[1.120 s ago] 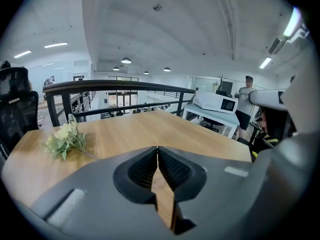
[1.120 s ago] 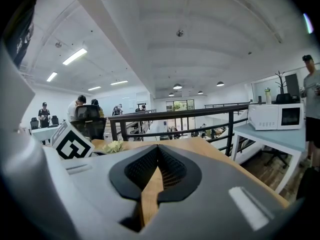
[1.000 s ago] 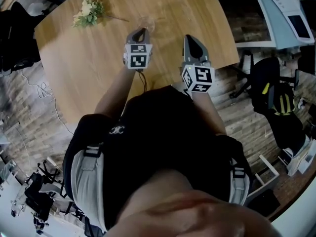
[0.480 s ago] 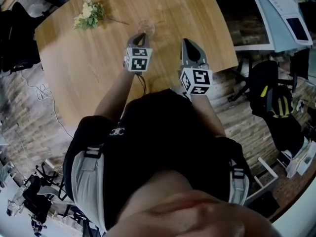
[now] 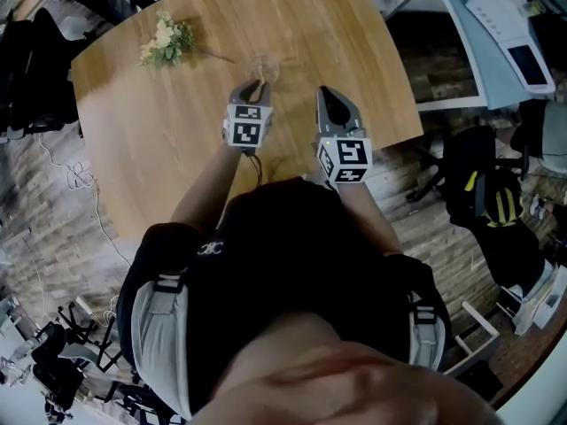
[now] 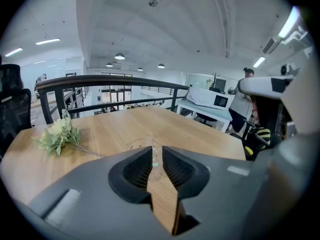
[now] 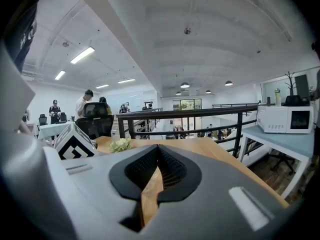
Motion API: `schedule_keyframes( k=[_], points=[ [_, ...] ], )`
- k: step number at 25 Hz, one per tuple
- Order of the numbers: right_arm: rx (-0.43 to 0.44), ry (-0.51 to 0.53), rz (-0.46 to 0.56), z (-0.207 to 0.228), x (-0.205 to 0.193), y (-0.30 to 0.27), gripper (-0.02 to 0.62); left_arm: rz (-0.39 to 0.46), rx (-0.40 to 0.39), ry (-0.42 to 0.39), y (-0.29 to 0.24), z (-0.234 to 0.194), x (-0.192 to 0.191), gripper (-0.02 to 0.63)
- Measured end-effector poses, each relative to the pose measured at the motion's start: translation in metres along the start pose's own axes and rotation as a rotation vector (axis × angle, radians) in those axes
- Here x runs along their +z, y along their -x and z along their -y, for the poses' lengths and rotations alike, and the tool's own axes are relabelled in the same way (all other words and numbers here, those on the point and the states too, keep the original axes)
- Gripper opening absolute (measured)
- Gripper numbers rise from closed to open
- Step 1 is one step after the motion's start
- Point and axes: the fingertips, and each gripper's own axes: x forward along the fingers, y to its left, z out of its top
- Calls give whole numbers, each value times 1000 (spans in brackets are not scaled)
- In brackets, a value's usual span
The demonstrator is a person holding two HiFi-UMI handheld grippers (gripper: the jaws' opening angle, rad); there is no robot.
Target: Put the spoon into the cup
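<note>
A clear glass cup (image 5: 264,65) stands on the wooden table (image 5: 159,140), just beyond my left gripper (image 5: 251,86). In the left gripper view the cup (image 6: 135,145) shows right ahead of the jaws, which stand a narrow gap apart with nothing between them. Something thin seems to stick out of the cup to the right, too faint to name. No spoon shows plainly in any view. My right gripper (image 5: 325,93) hovers over the table to the right of the cup, its jaws closed together and empty.
A small bunch of pale flowers (image 5: 166,41) lies at the table's far left, also seen as flowers (image 6: 57,134) and flowers (image 7: 120,144). The table's right edge (image 5: 400,78) drops to a floor with desks and an office chair (image 5: 483,184).
The head view has shifted, so the table sits lower in frame. The right gripper has drifted a little left, toward the left one. The left gripper stays just short of the cup.
</note>
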Motion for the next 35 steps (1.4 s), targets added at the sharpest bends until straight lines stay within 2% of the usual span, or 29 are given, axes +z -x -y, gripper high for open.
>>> schedule_keyframes(
  k=[5, 9, 18, 24, 28, 35],
  points=[
    [39, -1, 13, -8, 4, -3, 0, 68, 30, 5, 22, 0, 17, 59],
    [74, 3, 35, -16, 12, -7, 0, 123, 89, 3, 44, -3, 31, 14],
    [160, 18, 84, -36, 31, -23, 0, 277, 173, 36, 96, -8, 74, 14],
    [197, 21, 163, -46, 53, -28, -2, 379, 247, -23, 133, -9, 101, 12],
    [226, 38, 186, -56, 59, -27, -2, 403, 258, -39, 144, -6, 104, 12],
    [235, 69, 192, -61, 55, -29, -3, 395, 251, 1, 144, -6, 98, 12]
  ],
)
